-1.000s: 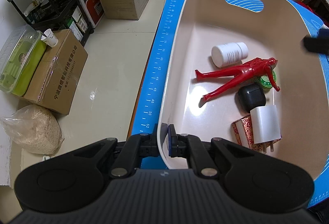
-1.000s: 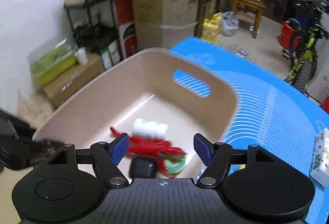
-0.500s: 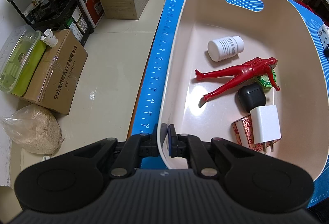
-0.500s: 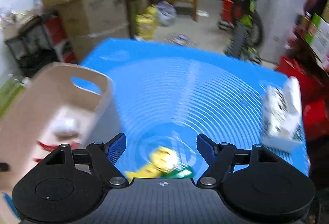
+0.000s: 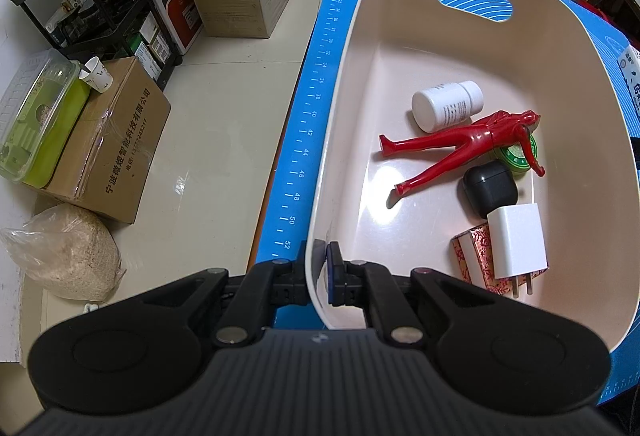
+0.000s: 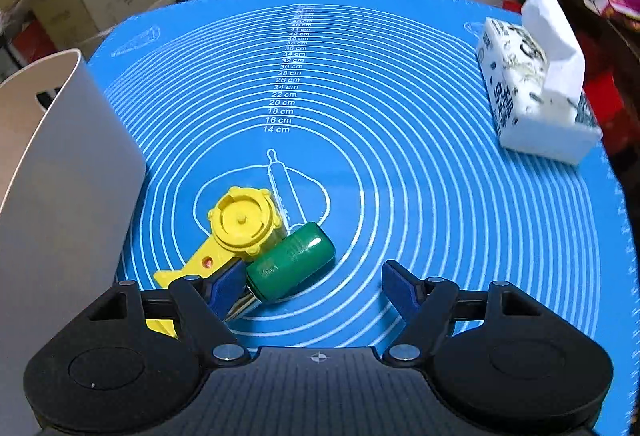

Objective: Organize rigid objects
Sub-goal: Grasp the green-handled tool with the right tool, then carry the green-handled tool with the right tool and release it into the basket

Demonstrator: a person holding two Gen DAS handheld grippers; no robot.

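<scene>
I'm clamping the left gripper (image 5: 318, 274) on the basket (image 5: 592, 123) rim; the right gripper (image 6: 314, 286) — jaws spread, now swung off the basket — is nearing the green bottle (image 6: 292, 262) and yellow toy (image 6: 236, 226) at eleven o'clock, next pickups.

The bin (image 5: 592, 123) is placed on the mat (image 6: 400, 95). In the bin, a bottle (image 5: 446, 110) is found behind a figure (image 5: 460, 147); nearer, a case (image 5: 490, 187), a charger (image 5: 518, 244) and a small box (image 5: 472, 260) are laid. On the mat, right of the bin, a toy (image 6: 236, 228) and a cylinder (image 6: 292, 262) are touching; a tissue pack (image 6: 536, 87) lies far right.
</scene>
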